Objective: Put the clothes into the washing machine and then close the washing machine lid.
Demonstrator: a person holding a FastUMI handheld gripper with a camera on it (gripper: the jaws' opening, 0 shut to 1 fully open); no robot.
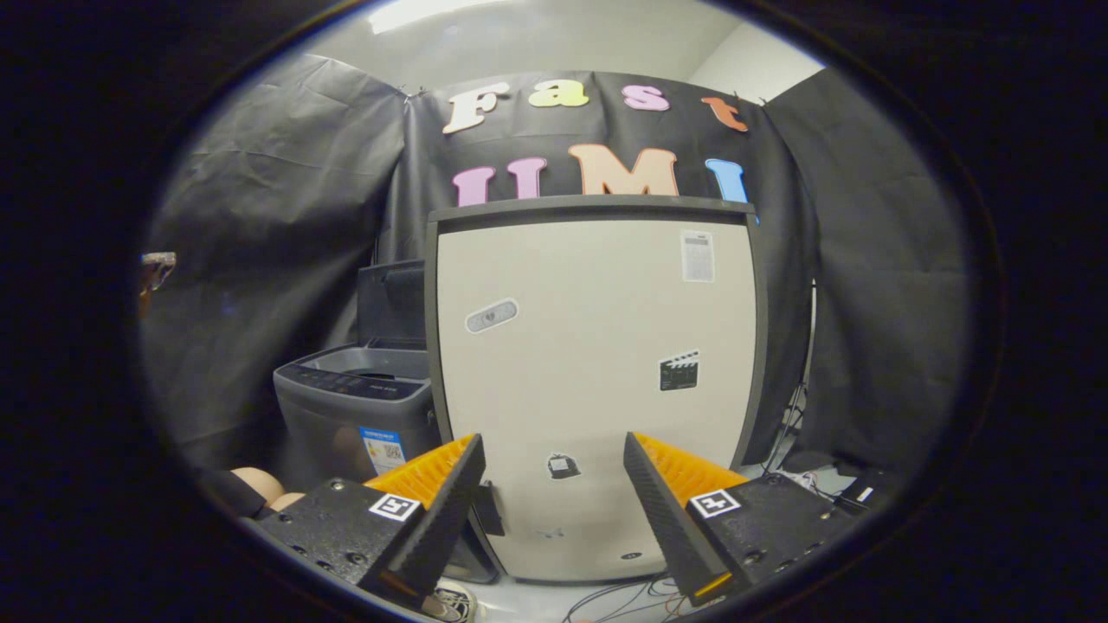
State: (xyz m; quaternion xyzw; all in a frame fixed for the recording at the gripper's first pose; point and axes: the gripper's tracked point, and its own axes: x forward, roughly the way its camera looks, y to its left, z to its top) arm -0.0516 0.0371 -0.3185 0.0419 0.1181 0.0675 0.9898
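Beyond your left finger and off to its left, the washing machine (pixel 355 407) stands on the floor, grey, with its lid (pixel 391 305) raised upright at the back and the tub mouth open. A coloured label sits on its front, just above your left finger's orange back. Low beside that finger, a pale rounded shape shows that you cannot make out clearly.

Your fingers (pixel 554 497) are spread wide apart with nothing between them; the black ridged pads face each other across an open gap.

Straight ahead of that gap, and filling the space beyond both fingers, stands a tall cream cabinet (pixel 597 381) with a dark frame and a few stickers on its front. It partly hides the washing machine's right side.

Beyond your right finger, cables (pixel 801 480) lie on the floor by the cabinet's foot
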